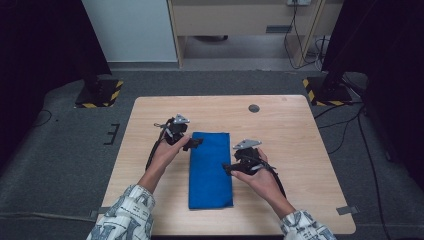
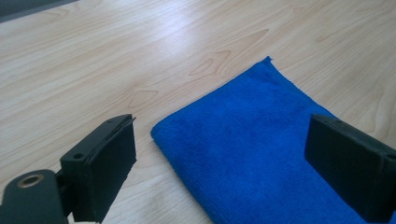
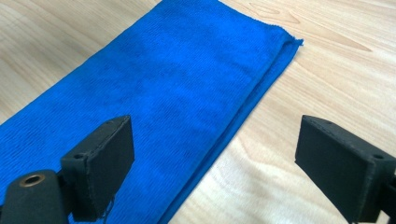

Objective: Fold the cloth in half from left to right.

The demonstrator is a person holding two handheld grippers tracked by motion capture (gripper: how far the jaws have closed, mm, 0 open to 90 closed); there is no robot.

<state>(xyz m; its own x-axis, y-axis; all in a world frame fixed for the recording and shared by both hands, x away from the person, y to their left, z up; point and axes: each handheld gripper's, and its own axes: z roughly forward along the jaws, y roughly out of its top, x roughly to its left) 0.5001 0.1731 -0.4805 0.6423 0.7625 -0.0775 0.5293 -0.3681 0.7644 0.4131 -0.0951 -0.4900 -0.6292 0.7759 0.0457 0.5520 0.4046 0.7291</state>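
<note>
The near end of the cloth (image 2: 261, 154) runs off both gripper views. It lies folded, long and narrow, mid-table (image 1: 300, 125). The left gripper (image 1: 192, 143) hangs spread over its far left corner, the right gripper (image 1: 229, 167) spread over its right edge; neither pinches it.
</note>
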